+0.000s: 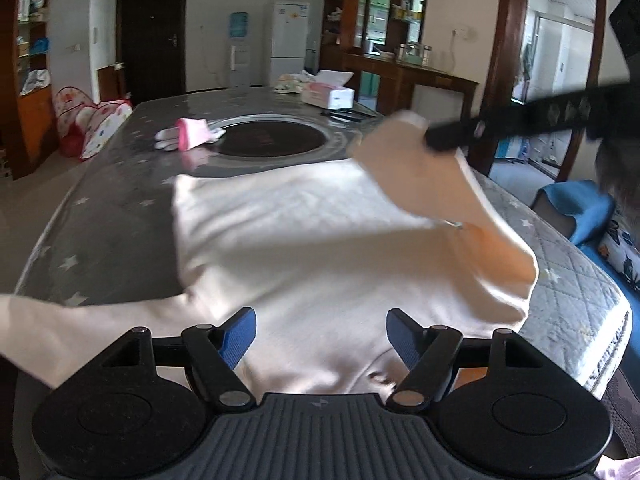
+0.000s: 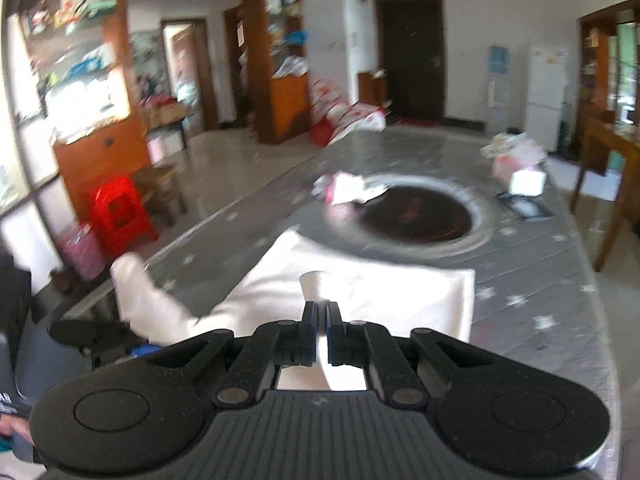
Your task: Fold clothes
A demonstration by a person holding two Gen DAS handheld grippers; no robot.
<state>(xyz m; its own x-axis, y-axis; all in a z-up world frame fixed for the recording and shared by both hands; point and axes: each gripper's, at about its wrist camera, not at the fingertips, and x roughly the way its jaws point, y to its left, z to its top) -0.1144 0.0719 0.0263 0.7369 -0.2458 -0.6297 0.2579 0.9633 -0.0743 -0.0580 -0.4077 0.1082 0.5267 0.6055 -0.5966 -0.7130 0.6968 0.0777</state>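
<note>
Folding looked barely begun: the cream long-sleeved top lay spread on the desk, one sleeve hanging off its edge. The right hand-held gripper pinched the other sleeve aloft; the left hand-held gripper hovered wide, holding nothing.

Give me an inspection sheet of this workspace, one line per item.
Surface: table under a grey star-print cover.
Job's things: cream garment spread flat, one sleeve lifted.
Clutter: pink-and-white cloth, tissue box, round black inset.
Grippers: left gripper open over the garment; right gripper shut on the sleeve.
Cables: nothing seen.
Surroundings: fridge, dark door, wooden shelves, red stool.
</note>
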